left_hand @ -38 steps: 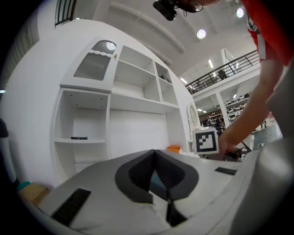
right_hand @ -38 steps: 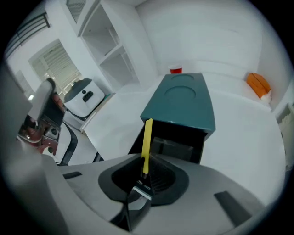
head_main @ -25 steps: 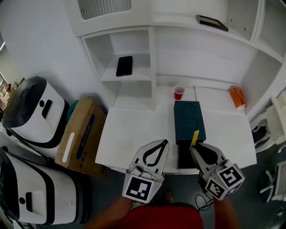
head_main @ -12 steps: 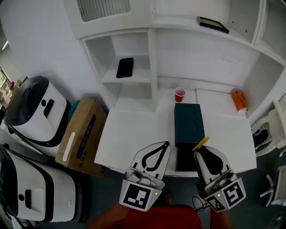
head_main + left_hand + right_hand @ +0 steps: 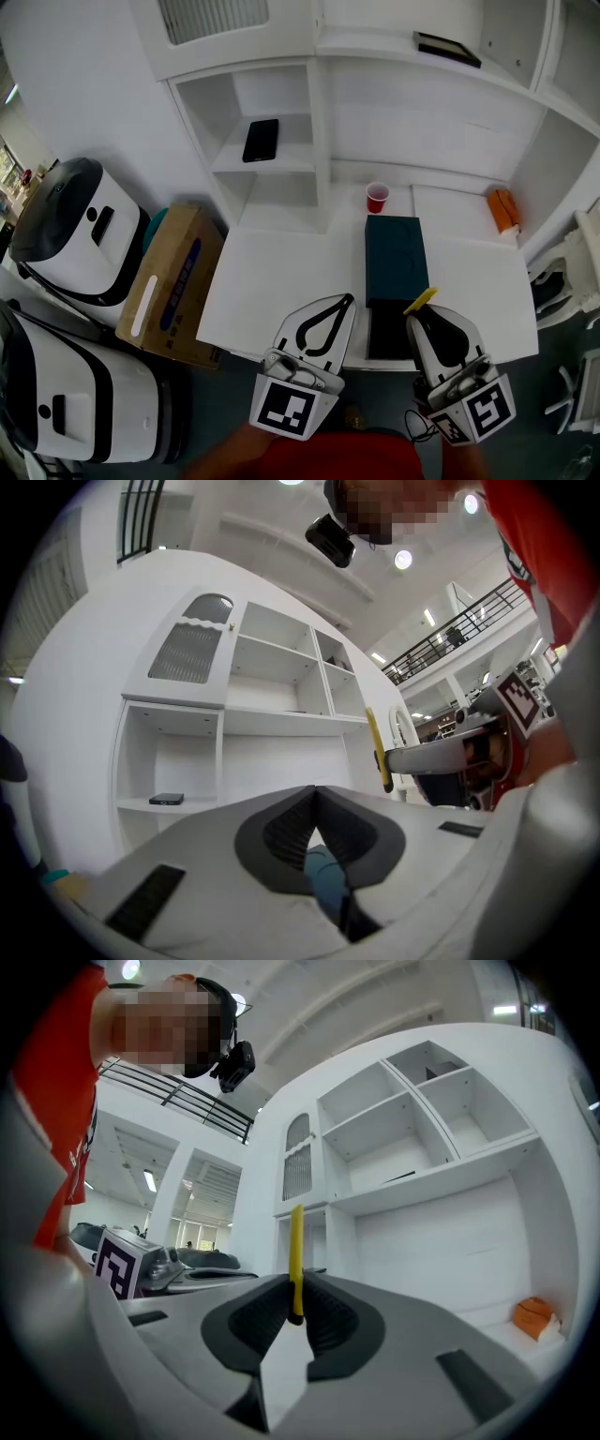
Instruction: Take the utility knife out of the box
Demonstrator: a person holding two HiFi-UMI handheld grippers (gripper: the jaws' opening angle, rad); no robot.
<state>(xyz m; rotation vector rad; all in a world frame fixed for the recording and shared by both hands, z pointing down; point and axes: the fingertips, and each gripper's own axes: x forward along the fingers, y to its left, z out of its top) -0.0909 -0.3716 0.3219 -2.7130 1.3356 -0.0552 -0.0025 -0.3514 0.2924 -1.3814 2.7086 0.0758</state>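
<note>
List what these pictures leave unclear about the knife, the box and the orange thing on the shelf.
- Utility knife: lower end hidden inside the right claw, which is closing on it; right gripper view.
- Box: inside of its open part is too dark; head view.
- Orange object: too small to identify; head view.

Lab hall: white shelving, mezzanine railing

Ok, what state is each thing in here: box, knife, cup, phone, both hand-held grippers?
box: open, black inside showing at the near end.
utility knife: out of the box, held in the air.
right hand-held gripper: jaws closing on the utility knife.
left hand-held gripper: shut, empty.
red cup: upright on the table.
phone: lying flat on a shelf.
</note>
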